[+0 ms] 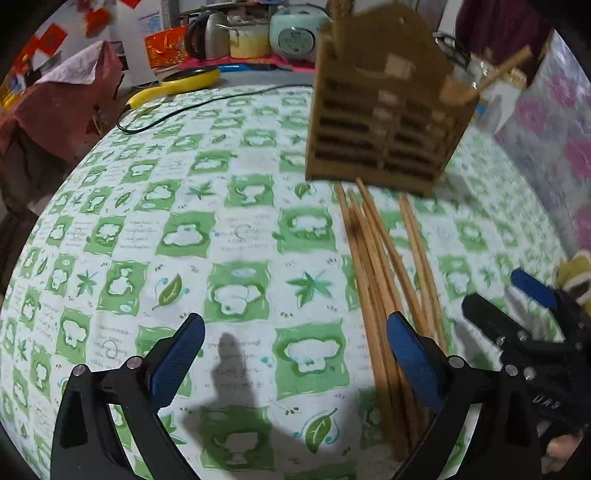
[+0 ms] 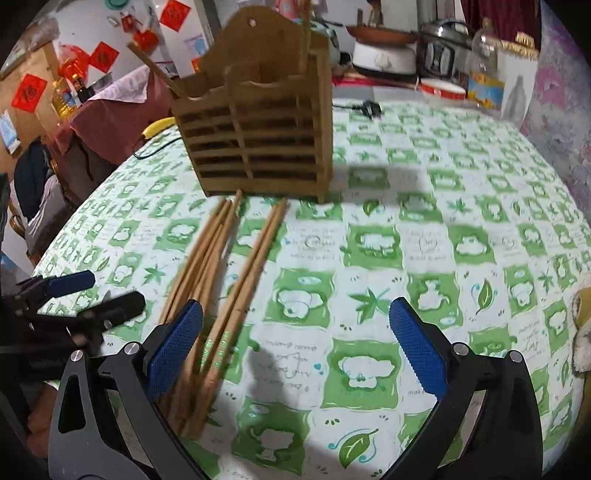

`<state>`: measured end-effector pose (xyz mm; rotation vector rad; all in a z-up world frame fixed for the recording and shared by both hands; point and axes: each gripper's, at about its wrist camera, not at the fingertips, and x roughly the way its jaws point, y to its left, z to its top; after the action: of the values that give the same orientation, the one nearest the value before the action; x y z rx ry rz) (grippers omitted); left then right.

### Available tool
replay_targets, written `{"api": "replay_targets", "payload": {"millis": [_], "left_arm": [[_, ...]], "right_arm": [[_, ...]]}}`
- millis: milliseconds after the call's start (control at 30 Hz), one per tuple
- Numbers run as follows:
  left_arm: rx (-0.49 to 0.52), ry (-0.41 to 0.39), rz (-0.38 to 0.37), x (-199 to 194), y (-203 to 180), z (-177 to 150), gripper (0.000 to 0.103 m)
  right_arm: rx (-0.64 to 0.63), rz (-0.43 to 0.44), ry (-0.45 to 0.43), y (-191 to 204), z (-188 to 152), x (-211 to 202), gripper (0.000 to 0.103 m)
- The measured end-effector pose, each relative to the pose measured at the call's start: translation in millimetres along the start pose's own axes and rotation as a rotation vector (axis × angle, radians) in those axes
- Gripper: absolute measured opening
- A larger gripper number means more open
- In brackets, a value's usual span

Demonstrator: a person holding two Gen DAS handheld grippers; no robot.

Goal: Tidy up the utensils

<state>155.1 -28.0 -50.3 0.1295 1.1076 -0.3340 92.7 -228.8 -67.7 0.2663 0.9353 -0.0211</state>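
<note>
Several wooden chopsticks (image 1: 384, 280) lie in a loose bundle on the green patterned tablecloth (image 1: 236, 229); they also show in the right wrist view (image 2: 225, 280). A slatted wooden utensil holder (image 1: 384, 118) stands behind their far tips, with a stick or two inside; it also shows in the right wrist view (image 2: 258, 125). My left gripper (image 1: 295, 354) is open and empty, its right finger over the bundle. My right gripper (image 2: 295, 343) is open and empty, its left finger over the bundle. Each gripper appears in the other's view: the right gripper (image 1: 517, 306) and the left gripper (image 2: 85, 295).
A black cable (image 1: 192, 107) and a yellow pan (image 1: 177, 85) lie at the table's far edge. Kettle, pots and a rice cooker (image 1: 295, 33) stand behind. A plug (image 2: 365, 107) and a bottle (image 2: 484, 70) are at the far right.
</note>
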Motion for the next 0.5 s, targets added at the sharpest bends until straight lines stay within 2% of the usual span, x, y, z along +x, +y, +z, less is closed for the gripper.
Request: {"api": "replay_targets", "payload": {"millis": [100, 233, 367, 467, 500], "left_arm": [[0.029, 0.022, -0.026, 7.2, -8.4, -2.2, 0.097], [0.057, 0.028, -0.034, 10.6, -16.9, -2.4, 0.097], [0.072, 0.042, 0.051, 22.5, -17.7, 2.1, 0.098], [-0.012, -0.006, 0.179, 17.4, 8.9, 12.8, 0.098], [-0.048, -0.021, 0.192, 14.3, 19.3, 15.8, 0.097]], "right_arm": [[0.079, 0.049, 0.014, -16.3, 3.5, 1.9, 0.098], [0.157, 0.061, 0.014, -32.0, 5.3, 1.8, 0.098], [0.171, 0.071, 0.021, -33.0, 5.3, 2.4, 0.098], [0.161, 0.070, 0.018, -29.6, 6.2, 1.5, 0.098], [0.157, 0.079, 0.017, -28.7, 6.1, 0.7, 0.098]]}}
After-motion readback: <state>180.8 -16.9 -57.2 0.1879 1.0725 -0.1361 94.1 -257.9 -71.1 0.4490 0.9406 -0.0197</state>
